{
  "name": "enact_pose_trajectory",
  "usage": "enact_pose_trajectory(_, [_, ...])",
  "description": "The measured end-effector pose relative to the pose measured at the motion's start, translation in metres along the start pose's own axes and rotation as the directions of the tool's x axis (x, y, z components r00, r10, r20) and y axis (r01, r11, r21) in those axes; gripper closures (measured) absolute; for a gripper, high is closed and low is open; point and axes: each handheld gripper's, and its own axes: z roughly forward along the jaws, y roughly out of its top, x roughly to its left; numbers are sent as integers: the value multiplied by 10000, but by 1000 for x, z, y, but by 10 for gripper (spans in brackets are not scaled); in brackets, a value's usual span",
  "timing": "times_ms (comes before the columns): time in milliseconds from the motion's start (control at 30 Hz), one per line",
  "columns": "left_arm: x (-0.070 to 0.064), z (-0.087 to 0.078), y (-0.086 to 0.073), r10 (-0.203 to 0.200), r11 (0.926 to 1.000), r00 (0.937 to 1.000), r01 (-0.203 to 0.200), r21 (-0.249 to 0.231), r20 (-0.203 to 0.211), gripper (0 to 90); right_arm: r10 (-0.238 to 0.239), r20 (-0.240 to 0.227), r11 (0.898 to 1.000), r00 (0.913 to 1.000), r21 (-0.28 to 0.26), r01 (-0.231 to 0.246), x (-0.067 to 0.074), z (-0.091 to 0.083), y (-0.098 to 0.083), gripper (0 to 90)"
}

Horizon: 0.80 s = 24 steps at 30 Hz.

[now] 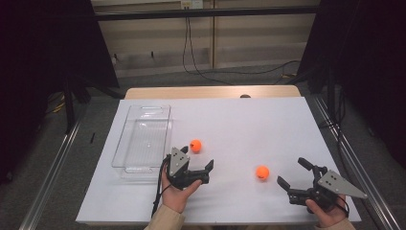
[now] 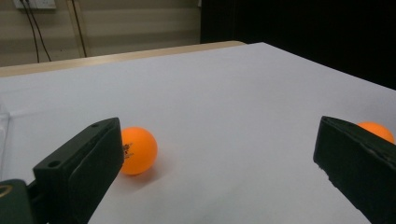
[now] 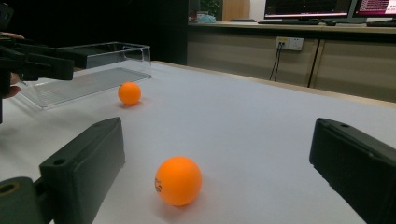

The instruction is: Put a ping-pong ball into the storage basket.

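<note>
You held the left gripper (image 1: 197, 165) and the right gripper (image 1: 293, 173) wide apart and empty, each near its own orange ball (image 1: 196, 145) (image 1: 262, 172) beside the clear tray (image 1: 125, 149).

Two orange balls (image 1: 196, 145) (image 1: 262, 172), a clear tray (image 1: 141, 136), white table cover (image 1: 249, 124), black jaws.

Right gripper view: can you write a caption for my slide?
The open right gripper faces an orange ball, with a second ball beside the clear tray.
</note>
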Motion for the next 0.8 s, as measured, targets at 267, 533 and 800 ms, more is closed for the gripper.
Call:
enact_pose_trajectory(267, [-1, 7, -1, -256, 9997, 9994, 257, 33, -229, 23, -73, -11, 10000, 10000, 18, 73, 1, 0, 0, 32])
enact_pose_trajectory(533, [0, 13, 0, -350, 9993, 9989, 355, 139, -315, 24, -72, -19, 10000, 10000, 20, 72, 0, 0, 1, 33])
enact_pose_trajectory(800, [3, 17, 0, -416, 9988, 9980, 427, 234, -484, 25, -83, -10, 10000, 10000, -3, 83, 0, 0, 1, 33])
